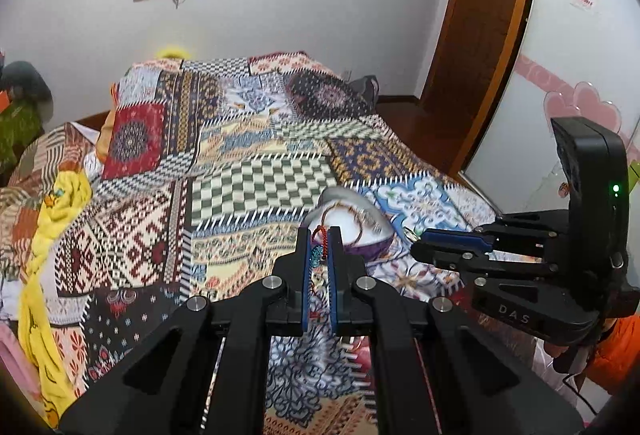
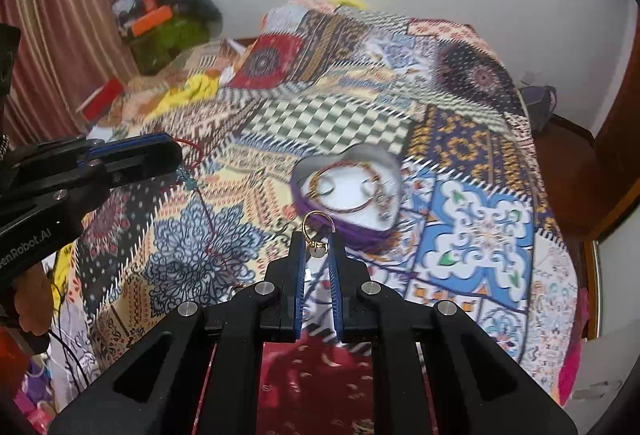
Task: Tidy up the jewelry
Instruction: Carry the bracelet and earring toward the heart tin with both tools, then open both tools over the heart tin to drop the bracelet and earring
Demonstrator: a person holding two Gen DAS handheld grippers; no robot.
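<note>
The left gripper (image 1: pixel 319 249) is clenched on a red cord bracelet (image 1: pixel 318 235) with a teal charm, and the right gripper (image 2: pixel 316 245) pinches a gold ring (image 2: pixel 316 223) by its lower part. Both hang above the patterned bed (image 2: pixel 480 235), just short of the heart-shaped jewelry box (image 2: pixel 372 231), which sits toward the bed's right edge and already holds bangles. The ring is gripped only at its base, so a jolt could twist it free into the busy quilt pattern, where it would likely be hard to spot. The cord's loose tail could snag the box rim and tip it.
</note>
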